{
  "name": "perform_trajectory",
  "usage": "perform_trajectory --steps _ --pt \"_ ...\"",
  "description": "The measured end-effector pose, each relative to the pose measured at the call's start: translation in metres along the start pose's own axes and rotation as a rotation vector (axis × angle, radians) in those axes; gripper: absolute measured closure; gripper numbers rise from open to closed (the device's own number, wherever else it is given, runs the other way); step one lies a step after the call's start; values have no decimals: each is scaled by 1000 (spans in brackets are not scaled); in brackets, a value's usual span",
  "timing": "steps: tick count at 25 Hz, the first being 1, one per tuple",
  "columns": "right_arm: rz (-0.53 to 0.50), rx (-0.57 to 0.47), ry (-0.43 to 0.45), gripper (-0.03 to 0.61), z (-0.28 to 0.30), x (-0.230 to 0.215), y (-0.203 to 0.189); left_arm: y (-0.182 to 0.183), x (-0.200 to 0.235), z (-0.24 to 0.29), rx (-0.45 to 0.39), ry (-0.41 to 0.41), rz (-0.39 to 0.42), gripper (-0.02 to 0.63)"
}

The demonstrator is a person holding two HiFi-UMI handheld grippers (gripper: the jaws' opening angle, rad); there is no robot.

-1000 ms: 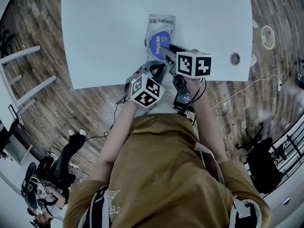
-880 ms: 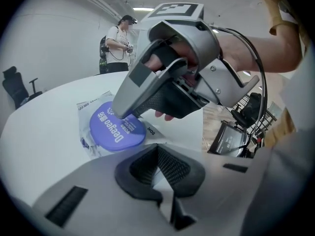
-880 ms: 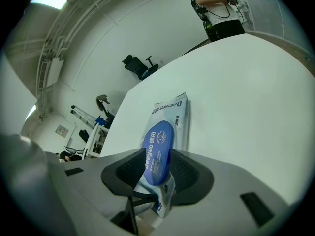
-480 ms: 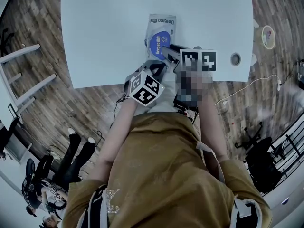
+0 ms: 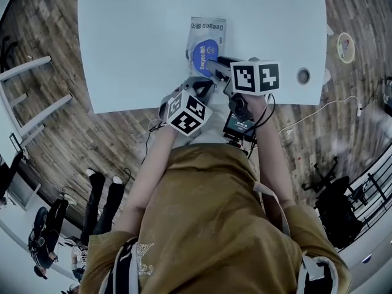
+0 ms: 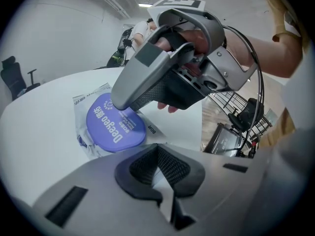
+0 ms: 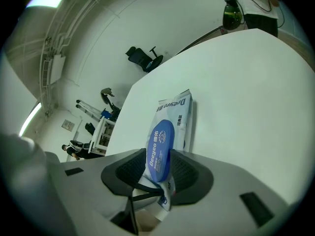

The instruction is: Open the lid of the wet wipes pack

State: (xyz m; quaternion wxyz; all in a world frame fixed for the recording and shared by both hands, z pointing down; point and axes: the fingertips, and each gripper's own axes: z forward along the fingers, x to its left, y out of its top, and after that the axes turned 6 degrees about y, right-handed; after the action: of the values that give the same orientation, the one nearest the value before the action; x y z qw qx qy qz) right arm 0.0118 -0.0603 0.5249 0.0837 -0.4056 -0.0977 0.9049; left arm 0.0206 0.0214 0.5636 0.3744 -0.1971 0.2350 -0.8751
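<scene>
The wet wipes pack (image 5: 207,34) lies flat on the white table (image 5: 135,41), its round blue lid (image 5: 204,52) facing up. My right gripper (image 5: 212,65) reaches over the pack's near end. In the right gripper view its pads (image 7: 184,173) sit on either side of the lid (image 7: 160,149), closed against its near edge. The left gripper view shows that jaw tip (image 6: 118,102) touching the lid (image 6: 114,124). My left gripper (image 5: 204,84) is just in front of the pack, near the table edge. Its pads (image 6: 170,166) meet, with a strip of white film pinched between them.
A round cable hole (image 5: 303,75) sits at the table's right front corner. A tape roll (image 5: 345,47) lies on the wooden floor beyond it. A small screen (image 5: 237,126) hangs below my right hand. An office chair (image 6: 15,77) and people stand in the background.
The right gripper's marker cube has shifted slightly right and up. The pack and left gripper stay put. A person at lower left has walked on.
</scene>
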Motion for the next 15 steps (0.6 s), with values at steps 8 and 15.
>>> perform_trajectory --steps 8,15 --pt "32 -14 11 431 1 0 1 -1 0 0 -3 3 4 612" --pt "60 -27 22 431 3 -1 3 -2 0 0 -1 2 7 612"
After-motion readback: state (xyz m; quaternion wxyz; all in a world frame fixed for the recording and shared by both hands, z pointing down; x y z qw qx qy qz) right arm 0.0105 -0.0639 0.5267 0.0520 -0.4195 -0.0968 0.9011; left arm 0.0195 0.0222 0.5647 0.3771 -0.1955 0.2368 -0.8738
